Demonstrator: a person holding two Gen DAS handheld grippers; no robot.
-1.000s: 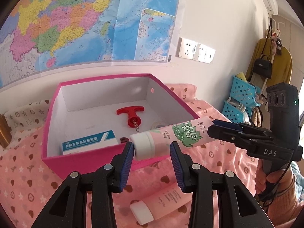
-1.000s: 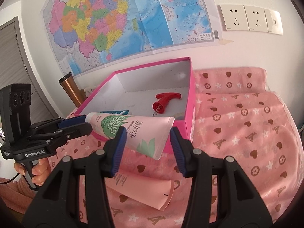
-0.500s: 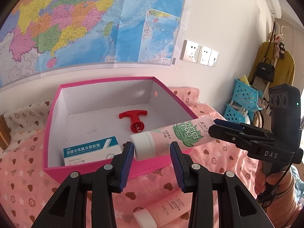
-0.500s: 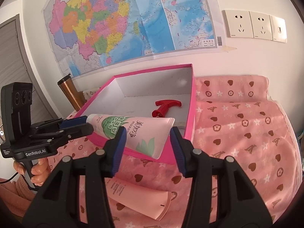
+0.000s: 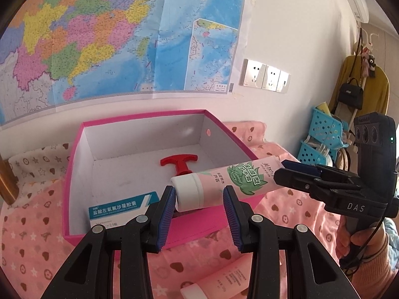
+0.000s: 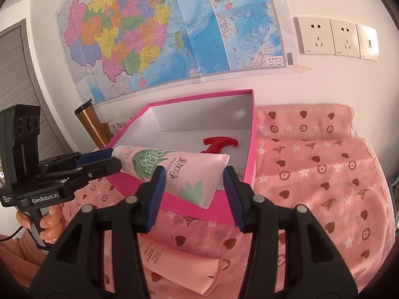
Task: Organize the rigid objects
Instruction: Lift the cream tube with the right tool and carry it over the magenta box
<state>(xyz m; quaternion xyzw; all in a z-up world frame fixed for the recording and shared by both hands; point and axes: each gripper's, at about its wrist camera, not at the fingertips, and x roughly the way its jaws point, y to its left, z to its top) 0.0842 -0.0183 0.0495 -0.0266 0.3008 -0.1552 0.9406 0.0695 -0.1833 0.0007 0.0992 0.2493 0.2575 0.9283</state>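
A: Where is the tube? The green-leaf tube (image 5: 232, 178) hangs in the air over the near wall of the pink box (image 5: 139, 239), cap end toward the left gripper (image 5: 198, 205), flat crimped end toward the right gripper (image 6: 193, 186).

B: Who actually holds it? That is hard to read. The left gripper's jaws stand spread around the cap, one pad touching or nearly so, with a gap on the other side. The right gripper's jaws sit wide around the tail, the right pad at its corner, so a firm pinch cannot be confirmed.

A: So what could go wrong? With so loose a hold, the tube could slip and land on the box wall or on the heart-print cloth (image 6: 324, 174) rather than inside, beside the red T-handle tool (image 5: 179, 162) and the medicine carton (image 5: 122, 206).

B: And what is hidden? A second pink tube (image 6: 179, 261) lies below, half covered by the gripper bodies in both views. A round thing in the box's corner behind the tail cannot be identified.
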